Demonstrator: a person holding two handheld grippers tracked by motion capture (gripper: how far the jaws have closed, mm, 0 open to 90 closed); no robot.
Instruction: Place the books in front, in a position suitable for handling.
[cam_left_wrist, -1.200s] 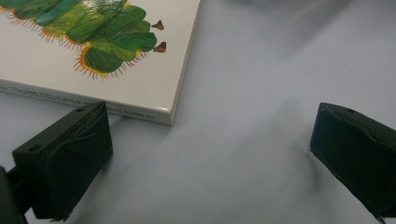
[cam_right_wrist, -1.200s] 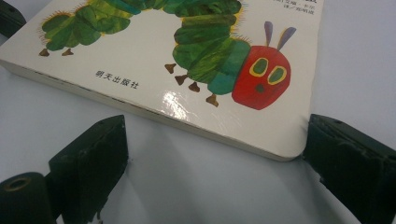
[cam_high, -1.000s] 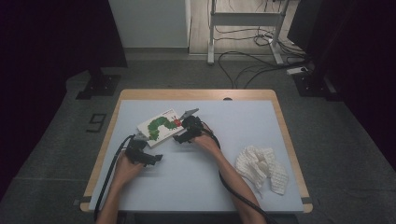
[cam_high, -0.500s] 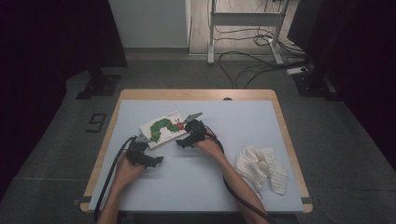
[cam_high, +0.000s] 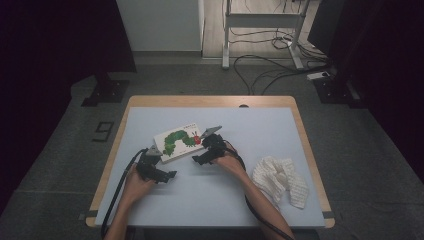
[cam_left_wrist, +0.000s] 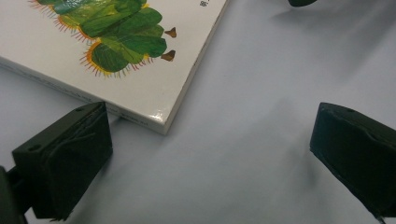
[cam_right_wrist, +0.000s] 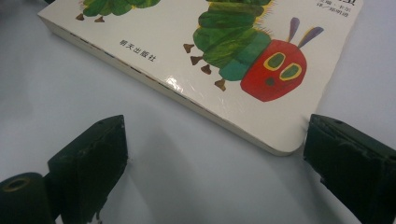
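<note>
Book (cam_high: 179, 141) flat on bench (cam_high: 260, 195), long axis left-near to right-far; left gripper (cam_high: 156, 168) at its near-left corner, right gripper (cam_high: 206, 150) at near-right corner, nearer, both jaws released

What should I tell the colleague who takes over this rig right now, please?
Left gripper: open, empty, at the book's near left corner.
Right gripper: open, empty, at the book's near right corner.
The book lies closed and flat on the table, cover up; white cloth lies crumpled to the right.
Done: both grippers are in position.
Left: probably gripping the book; nothing is held yet.
</note>
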